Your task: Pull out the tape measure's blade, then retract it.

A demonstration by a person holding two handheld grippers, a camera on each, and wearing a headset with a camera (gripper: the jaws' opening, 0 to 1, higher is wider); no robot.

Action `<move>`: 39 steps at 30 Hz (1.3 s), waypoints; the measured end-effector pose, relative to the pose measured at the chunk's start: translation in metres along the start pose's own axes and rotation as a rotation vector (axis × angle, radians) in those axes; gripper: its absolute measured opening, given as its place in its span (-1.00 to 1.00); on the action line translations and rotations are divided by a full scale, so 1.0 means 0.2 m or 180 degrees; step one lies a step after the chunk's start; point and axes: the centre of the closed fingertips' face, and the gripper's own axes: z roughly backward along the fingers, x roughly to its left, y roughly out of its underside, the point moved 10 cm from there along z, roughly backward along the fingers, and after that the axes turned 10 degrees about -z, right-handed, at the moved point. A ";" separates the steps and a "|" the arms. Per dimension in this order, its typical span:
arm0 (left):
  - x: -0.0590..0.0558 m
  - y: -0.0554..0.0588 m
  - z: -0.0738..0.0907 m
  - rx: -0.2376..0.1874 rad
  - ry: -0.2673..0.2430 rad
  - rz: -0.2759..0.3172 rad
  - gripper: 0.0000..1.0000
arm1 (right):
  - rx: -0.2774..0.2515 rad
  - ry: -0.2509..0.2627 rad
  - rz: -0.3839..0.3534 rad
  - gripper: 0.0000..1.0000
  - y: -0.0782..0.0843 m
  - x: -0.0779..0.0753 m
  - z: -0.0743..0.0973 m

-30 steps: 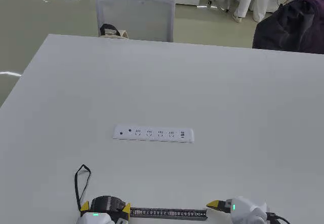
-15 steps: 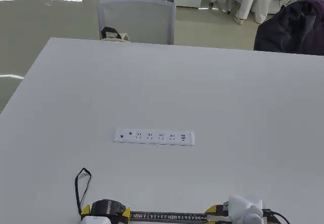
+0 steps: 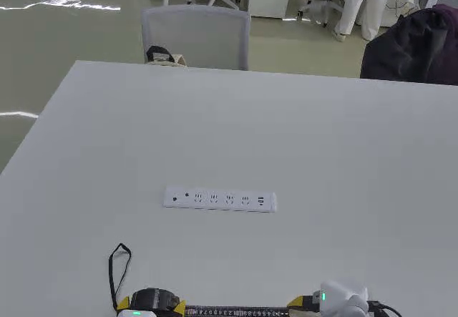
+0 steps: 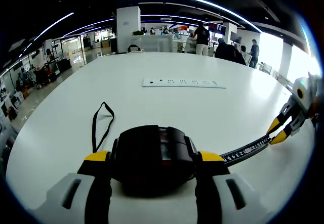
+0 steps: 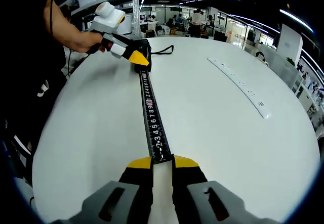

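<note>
While the left tool (image 4: 153, 159) clamps the tape measure's case (image 3: 152, 301), low left in the head view, the right tool (image 5: 162, 163) pinches the blade (image 5: 152, 115); thin, probably springy, best held at its tip.

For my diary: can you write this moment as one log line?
left gripper: shut on tape measure | right gripper: shut on blade | blade: pulled out over table

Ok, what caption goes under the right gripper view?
Right gripper pinching the blade, stretched across the white table to the tape measure in the left gripper.
</note>
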 end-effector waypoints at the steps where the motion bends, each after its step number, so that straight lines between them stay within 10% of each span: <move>1: 0.00 0.00 0.00 0.0001 0.0002 0.0000 0.29 | 0.0000 0.0004 -0.0002 -0.77 -0.01 0.01 0.00; 39: 0.04 0.04 -0.02 -0.0059 0.0164 -0.0026 0.25 | -0.0105 -0.0092 0.0078 -0.77 -0.15 0.11 -0.14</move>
